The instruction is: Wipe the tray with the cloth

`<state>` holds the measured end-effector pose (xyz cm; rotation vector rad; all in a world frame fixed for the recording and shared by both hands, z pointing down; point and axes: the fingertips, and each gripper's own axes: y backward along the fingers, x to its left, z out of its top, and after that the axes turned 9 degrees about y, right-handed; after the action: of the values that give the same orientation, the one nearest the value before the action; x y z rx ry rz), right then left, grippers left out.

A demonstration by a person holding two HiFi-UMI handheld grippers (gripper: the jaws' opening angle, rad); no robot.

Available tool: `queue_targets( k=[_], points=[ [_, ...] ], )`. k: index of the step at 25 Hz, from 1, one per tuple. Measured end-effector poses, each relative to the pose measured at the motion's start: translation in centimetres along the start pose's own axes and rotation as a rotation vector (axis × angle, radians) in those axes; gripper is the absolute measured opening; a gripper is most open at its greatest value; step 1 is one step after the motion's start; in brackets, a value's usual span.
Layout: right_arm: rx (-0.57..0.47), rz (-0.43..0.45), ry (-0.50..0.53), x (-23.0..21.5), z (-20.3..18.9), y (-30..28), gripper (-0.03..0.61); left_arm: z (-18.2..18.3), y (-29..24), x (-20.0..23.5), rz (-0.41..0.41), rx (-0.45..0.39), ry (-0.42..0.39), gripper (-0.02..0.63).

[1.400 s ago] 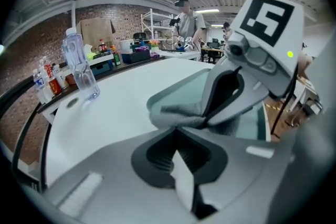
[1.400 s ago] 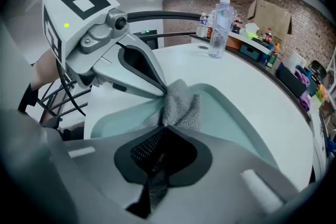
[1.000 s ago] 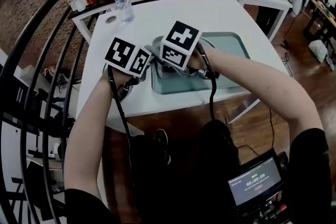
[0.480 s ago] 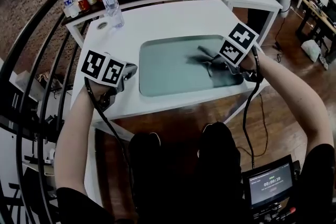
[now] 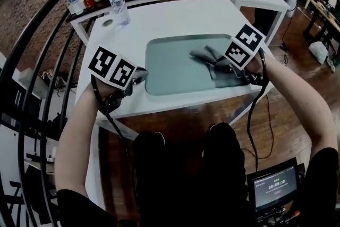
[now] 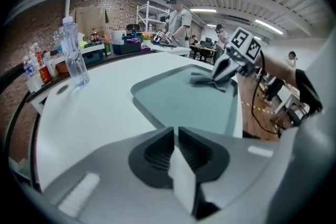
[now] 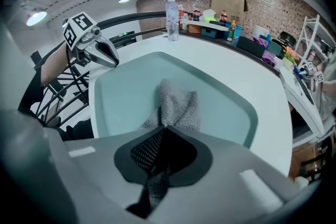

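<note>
White worktop [image 5: 175,16] carries the teal tray [image 5: 170,66]. The grey cloth [image 5: 204,55] is bunched on the tray floor toward 3 o'clock. Fingers of the right gripper [image 7: 164,127] are clamped on the cloth's near end, so I read this as mid-wipe. The left gripper [image 6: 175,131] is off the tray at 9 o'clock, fingers just opening, slim gap, nothing between. Next: drag the cloth toward 9 o'clock, pressed flat.

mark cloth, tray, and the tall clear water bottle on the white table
cloth [image 7: 178,105]: right gripper view, middle of the grey fabric ahead of the tool.
tray [image 5: 170,66]: head view, bare floor of its left half.
water bottle [image 6: 73,60]: left gripper view, clear body below the cap.
</note>
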<state>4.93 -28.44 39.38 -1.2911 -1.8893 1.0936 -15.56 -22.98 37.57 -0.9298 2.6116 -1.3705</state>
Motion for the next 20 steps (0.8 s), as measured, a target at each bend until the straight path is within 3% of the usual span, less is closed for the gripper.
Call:
queue_targets(
  k=[7, 12, 20],
  points=[
    [-0.012, 0.098, 0.166, 7.1, 8.2, -3.0, 0.011, 0.6, 0.4, -1.6, 0.015, 0.006, 0.009, 0.023],
    [-0.017, 0.11, 0.26, 11.4, 13.0, -6.2, 0.011, 0.1, 0.3, -1.0, 0.013, -0.007, 0.018, 0.023],
    [-0.051, 0.102, 0.319, 14.0, 15.4, -7.1, 0.011, 0.0, 0.4, -1.0, 0.038, 0.002, -0.023, 0.021]
  ],
)
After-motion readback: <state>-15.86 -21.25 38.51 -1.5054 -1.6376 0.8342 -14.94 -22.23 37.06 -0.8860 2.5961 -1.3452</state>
